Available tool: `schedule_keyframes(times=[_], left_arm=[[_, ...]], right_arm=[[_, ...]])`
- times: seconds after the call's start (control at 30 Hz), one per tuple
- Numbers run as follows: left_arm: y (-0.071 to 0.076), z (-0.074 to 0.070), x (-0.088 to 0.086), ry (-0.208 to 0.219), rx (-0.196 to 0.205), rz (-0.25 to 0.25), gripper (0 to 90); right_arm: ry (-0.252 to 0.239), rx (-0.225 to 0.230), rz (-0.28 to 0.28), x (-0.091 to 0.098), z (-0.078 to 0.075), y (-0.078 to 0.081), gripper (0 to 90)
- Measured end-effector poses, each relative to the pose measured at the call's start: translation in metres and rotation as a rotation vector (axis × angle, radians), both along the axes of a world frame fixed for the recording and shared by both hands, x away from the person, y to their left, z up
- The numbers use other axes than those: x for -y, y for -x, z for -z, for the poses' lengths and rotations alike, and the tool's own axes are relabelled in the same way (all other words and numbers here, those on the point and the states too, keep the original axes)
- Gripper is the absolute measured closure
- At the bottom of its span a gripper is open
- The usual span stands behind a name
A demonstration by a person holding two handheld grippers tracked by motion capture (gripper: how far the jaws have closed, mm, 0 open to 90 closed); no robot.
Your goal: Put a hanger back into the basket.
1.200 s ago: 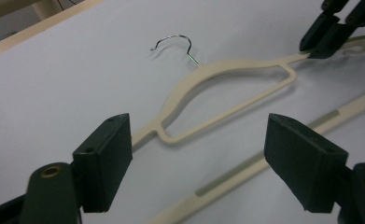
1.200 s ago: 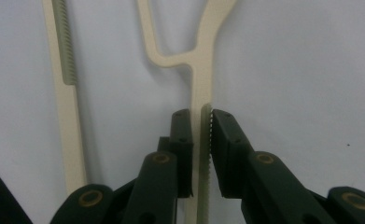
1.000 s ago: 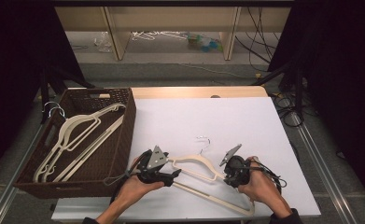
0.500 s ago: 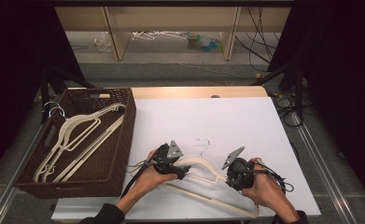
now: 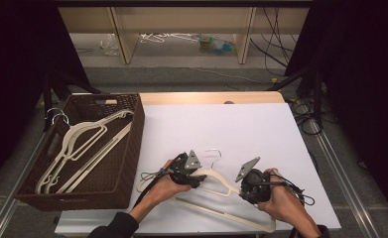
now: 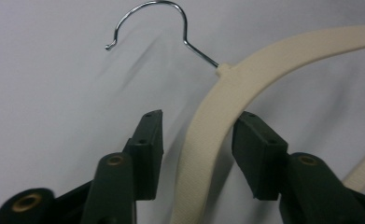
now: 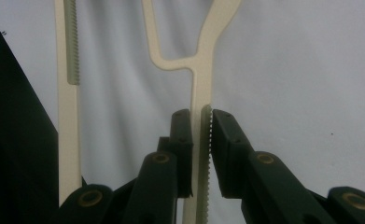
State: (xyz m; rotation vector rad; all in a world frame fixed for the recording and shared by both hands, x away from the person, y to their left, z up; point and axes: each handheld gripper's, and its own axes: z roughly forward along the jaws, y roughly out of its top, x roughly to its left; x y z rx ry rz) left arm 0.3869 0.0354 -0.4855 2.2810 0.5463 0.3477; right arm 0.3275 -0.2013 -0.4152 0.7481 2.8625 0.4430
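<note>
Cream plastic hanger (image 5: 216,186) flat, hook (image 5: 213,154) away from the person, length crosswise.

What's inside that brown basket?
Cream hangers lie in the basket, metal hooks poking over its far-left corner. Its near wall hides their lower ends, so the count is unclear.

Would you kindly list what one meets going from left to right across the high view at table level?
Brown basket with cream hangers inside → left hand-held gripper → chrome hook of the cream hanger on the table → right hand-held gripper → bare white table.
</note>
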Motion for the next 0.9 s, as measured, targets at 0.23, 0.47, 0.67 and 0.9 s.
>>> schedule_keyframes(times=[0.23, 0.47, 0.67, 0.9], left_arm=[[0.001, -0.006, -0.002, -0.051, 0.012, 0.084, 66.6], [0.009, -0.026, -0.007, -0.084, 0.054, 0.149, 70.1], [0.019, -0.044, -0.014, -0.078, 0.093, 0.174, 71.4], [0.029, -0.061, -0.024, -0.019, 0.084, 0.175, 73.0]], right_arm=[[0.001, 0.004, -0.032, -0.001, 0.0, 0.002, 79.4], [-0.01, 0.004, -0.048, 0.006, 0.002, 0.0, 79.4], [-0.063, 0.006, -0.079, 0.011, 0.002, -0.001, 76.4], [-0.086, 0.052, -0.104, 0.013, -0.005, 0.001, 70.8]])
